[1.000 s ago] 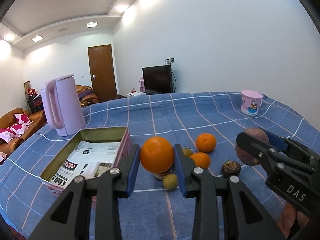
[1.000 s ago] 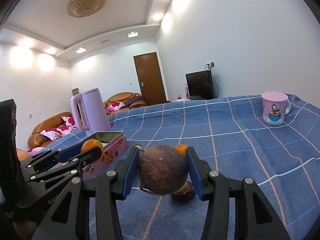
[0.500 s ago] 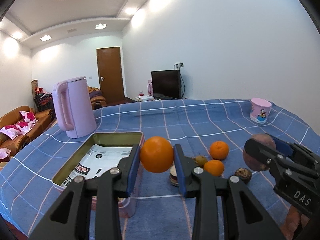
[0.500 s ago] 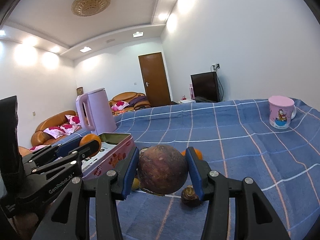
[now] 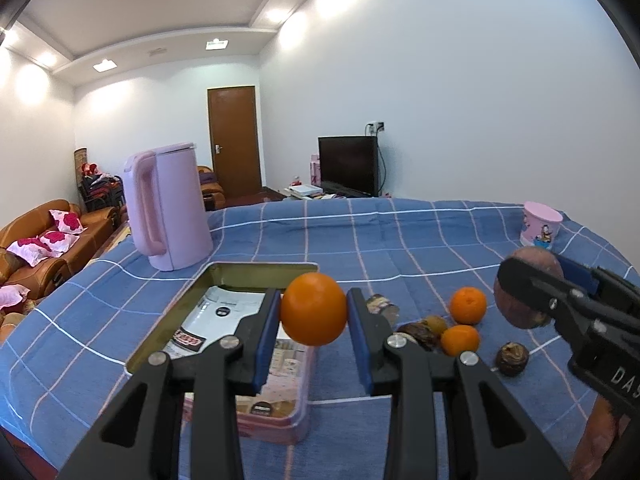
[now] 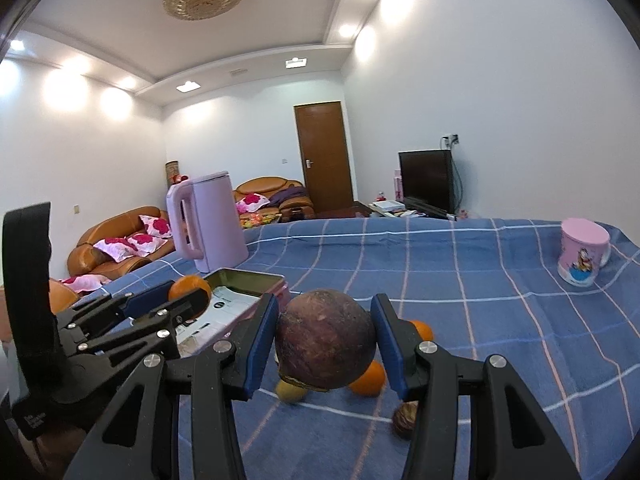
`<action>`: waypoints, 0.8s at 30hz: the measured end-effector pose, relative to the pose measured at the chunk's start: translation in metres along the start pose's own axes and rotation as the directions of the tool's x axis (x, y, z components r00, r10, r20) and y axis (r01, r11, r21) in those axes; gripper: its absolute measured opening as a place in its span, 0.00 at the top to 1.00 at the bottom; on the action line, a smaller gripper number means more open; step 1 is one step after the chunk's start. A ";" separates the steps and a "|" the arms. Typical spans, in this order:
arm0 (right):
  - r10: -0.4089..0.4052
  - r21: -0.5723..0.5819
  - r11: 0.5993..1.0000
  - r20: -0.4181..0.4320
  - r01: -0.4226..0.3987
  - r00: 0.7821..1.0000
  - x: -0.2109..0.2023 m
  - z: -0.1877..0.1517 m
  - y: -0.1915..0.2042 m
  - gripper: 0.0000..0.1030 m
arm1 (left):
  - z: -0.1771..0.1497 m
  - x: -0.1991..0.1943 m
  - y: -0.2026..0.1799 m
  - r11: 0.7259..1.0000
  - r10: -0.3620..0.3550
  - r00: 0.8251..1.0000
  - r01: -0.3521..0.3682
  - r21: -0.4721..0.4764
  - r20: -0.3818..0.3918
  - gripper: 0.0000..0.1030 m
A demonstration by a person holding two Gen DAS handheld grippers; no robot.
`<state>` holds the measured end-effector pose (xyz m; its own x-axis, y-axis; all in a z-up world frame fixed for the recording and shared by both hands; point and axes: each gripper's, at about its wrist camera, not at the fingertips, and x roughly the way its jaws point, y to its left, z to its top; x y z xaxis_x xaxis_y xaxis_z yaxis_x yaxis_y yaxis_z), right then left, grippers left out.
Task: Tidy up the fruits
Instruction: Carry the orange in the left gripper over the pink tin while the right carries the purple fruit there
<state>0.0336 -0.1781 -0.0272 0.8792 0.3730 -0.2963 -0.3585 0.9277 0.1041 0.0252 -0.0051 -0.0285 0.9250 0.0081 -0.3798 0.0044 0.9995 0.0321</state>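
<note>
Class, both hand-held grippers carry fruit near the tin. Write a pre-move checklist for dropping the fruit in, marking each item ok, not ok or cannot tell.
1. Left hand-held gripper clamps the orange: ok.
2. Right hand-held gripper clamps the dark purple fruit: ok.
3. Tin open, no lid on it: ok.
4. Tin free of fruit: ok; only printed paper shows.
5. Orange fully over the tin: cannot tell.
6. Pink kettle apart from the tin: ok.

Both wrist views face across table (image 5: 400, 240), sharing tin (image 6: 256, 280)
</note>
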 end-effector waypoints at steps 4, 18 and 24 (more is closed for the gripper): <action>0.026 -0.024 0.999 -0.012 -0.027 1.000 0.013 0.008 0.013 0.51 | 0.002 0.008 0.015 1.000 0.018 1.000 -0.019 -0.015 -0.022 0.66; 0.111 -0.092 0.989 -0.087 -0.119 0.990 0.075 0.027 0.060 0.51 | 0.003 0.040 0.063 0.994 0.090 0.992 -0.095 -0.048 -0.084 0.66; 0.128 -0.102 0.985 -0.123 -0.140 0.984 0.102 0.028 0.075 0.51 | 0.003 0.056 0.078 0.992 0.105 0.987 -0.112 -0.054 -0.118 0.66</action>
<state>0.1053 -0.0697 -0.0228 0.7811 0.4837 -0.3948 -0.5086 0.8597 0.0470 0.0779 0.0732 -0.0446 0.8690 0.1165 -0.4810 -0.1195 0.9925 0.0245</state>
